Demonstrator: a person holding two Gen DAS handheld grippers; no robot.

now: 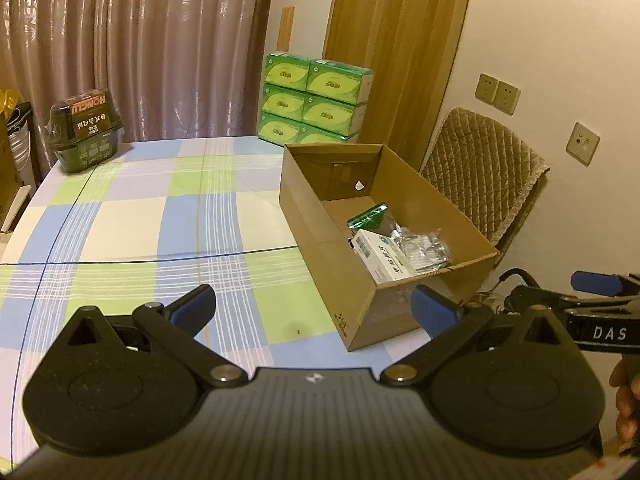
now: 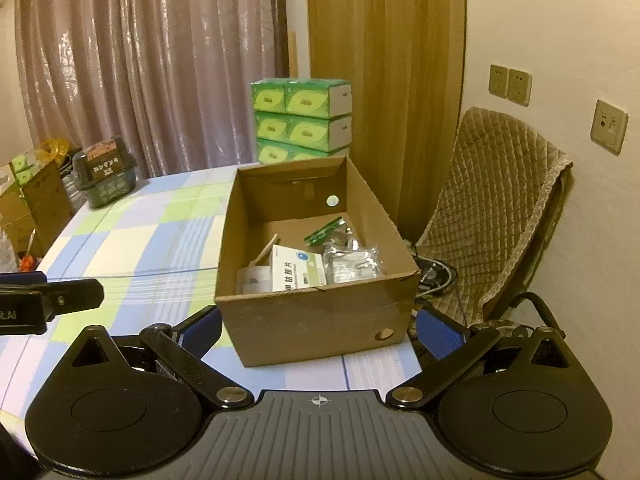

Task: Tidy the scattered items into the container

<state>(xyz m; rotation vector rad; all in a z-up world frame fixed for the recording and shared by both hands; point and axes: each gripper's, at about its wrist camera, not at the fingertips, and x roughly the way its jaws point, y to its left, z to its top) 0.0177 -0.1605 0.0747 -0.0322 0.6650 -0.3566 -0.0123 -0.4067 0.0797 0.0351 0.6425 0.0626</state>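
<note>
Left wrist view: left gripper (image 1: 314, 312), fingers spread, empty; cardboard box (image 1: 320, 216) at 2 o'clock holds a white medicine carton (image 1: 380, 254), green sachet (image 1: 368, 216) and foil packs (image 1: 426, 250). Right wrist view: right gripper (image 2: 318, 330), fingers spread and empty, faces the box at 12 o'clock; only here a stick (image 2: 267, 254) shows. Risk: nudging the light box off the table edge (image 2: 412, 350).
</note>
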